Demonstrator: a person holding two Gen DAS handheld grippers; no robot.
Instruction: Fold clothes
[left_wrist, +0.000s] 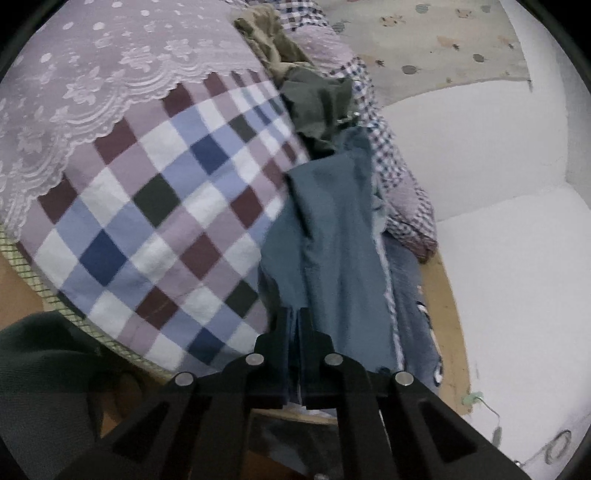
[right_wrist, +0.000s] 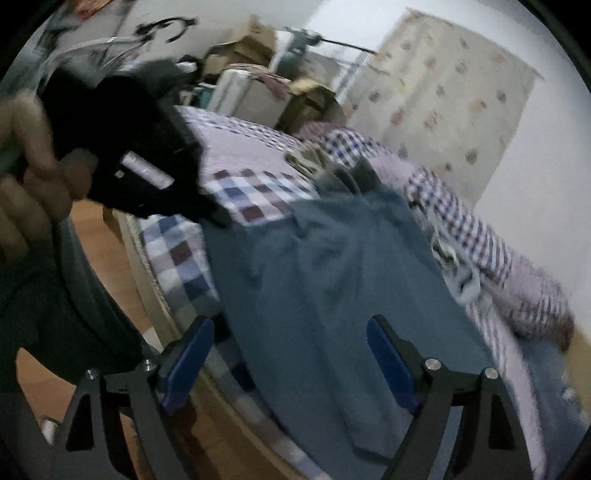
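Observation:
A blue-grey garment (left_wrist: 332, 236) lies over the edge of a bed covered in a checked sheet (left_wrist: 155, 206). My left gripper (left_wrist: 297, 314) is shut on the near edge of that garment, which is pinched between its black fingers. In the right wrist view the same blue-grey garment (right_wrist: 325, 280) spreads across the bed corner. My right gripper (right_wrist: 291, 325) stands open over it, blue pads wide apart and nothing pinched. The other handheld gripper (right_wrist: 136, 155), held by a hand (right_wrist: 33, 158), shows at the upper left there, its tip at the garment's far edge.
Olive and dark green clothes (left_wrist: 295, 74) are piled beyond the garment, beside a small-checked quilt (left_wrist: 391, 158). A lace cover (left_wrist: 81, 74) lies on the bed. White padded wall (left_wrist: 498, 155) at right, wooden floor (right_wrist: 96, 236) at left, boxes (right_wrist: 243, 48) and a patterned curtain (right_wrist: 450, 96) behind.

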